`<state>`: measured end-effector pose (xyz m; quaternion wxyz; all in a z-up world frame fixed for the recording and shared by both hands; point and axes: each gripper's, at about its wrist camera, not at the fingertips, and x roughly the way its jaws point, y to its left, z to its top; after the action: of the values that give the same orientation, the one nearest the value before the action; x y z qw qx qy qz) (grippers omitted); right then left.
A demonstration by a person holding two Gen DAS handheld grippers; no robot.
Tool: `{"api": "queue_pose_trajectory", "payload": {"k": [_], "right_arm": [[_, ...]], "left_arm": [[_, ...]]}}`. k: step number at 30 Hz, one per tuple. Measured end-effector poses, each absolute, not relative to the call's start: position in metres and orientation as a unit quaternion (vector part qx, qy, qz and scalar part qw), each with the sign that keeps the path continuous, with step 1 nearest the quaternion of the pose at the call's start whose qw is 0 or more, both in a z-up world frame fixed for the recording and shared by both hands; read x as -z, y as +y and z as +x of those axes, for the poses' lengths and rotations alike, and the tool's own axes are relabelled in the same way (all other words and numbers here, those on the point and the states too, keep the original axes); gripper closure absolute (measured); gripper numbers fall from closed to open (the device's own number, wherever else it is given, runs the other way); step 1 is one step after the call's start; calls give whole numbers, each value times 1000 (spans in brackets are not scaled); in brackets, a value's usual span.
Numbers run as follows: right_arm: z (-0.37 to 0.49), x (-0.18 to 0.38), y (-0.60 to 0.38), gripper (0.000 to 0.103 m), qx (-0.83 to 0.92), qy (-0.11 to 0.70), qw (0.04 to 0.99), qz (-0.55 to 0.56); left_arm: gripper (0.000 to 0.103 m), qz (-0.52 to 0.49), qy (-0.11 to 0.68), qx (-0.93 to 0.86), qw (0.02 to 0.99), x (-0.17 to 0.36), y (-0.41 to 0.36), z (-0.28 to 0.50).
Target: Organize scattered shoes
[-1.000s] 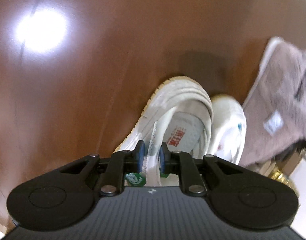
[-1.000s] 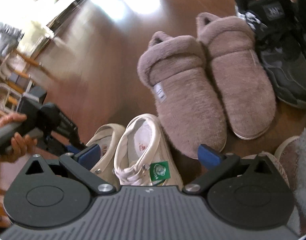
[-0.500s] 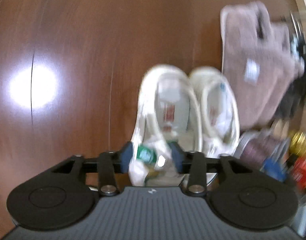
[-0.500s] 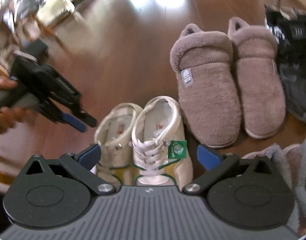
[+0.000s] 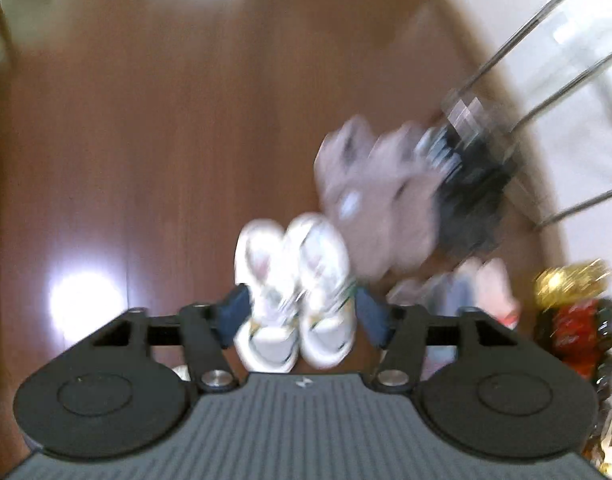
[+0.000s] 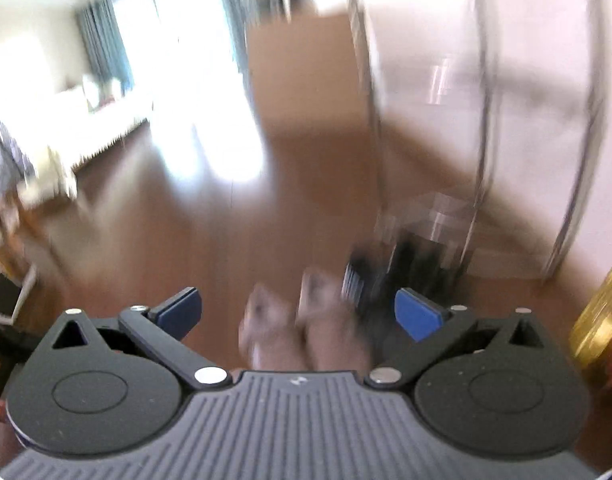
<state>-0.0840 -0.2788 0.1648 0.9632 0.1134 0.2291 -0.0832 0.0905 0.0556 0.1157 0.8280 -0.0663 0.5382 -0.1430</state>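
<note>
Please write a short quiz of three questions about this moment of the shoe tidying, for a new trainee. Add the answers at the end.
1. True or false: the left claw is clamped on a white sneaker.
2. Which shoes stand directly right of the white sneakers in the left wrist view? A) black sneakers B) brown fuzzy slippers C) red boots
3. Fill in: the white sneakers lie ____ on the wood floor.

Key:
1. False. Its jaws have just been opening; the blue pads stand wide of the pair, holding nothing.
2. B, the brown fuzzy slippers.
3. Side by side.
</note>
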Motion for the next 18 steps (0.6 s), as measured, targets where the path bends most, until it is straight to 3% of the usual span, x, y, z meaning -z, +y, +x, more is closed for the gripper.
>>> {"api": "queue_pose_trajectory", "payload": {"k": [2,5,7,12,18], "right_arm": [[-130,-222,-270,0,79,163,978,103],[-183,-266,-254,0,50,105,986,118],[-204,-274,-245,0,29,98,986,130],[-244,-241,-238,0,1,119,980,159],[-246,-153,-254,0,64,237,958,148]], "left_arm": [[1,-58,464,145,872,-169,49,45],[1,-40,393,150,906,-213,34,-20],[1,-37,377,158,912,-216,21,-49],[1,-2,376,144,915,-165,-12,-115],[1,19,433,77,898,-78,-39,-139]]}}
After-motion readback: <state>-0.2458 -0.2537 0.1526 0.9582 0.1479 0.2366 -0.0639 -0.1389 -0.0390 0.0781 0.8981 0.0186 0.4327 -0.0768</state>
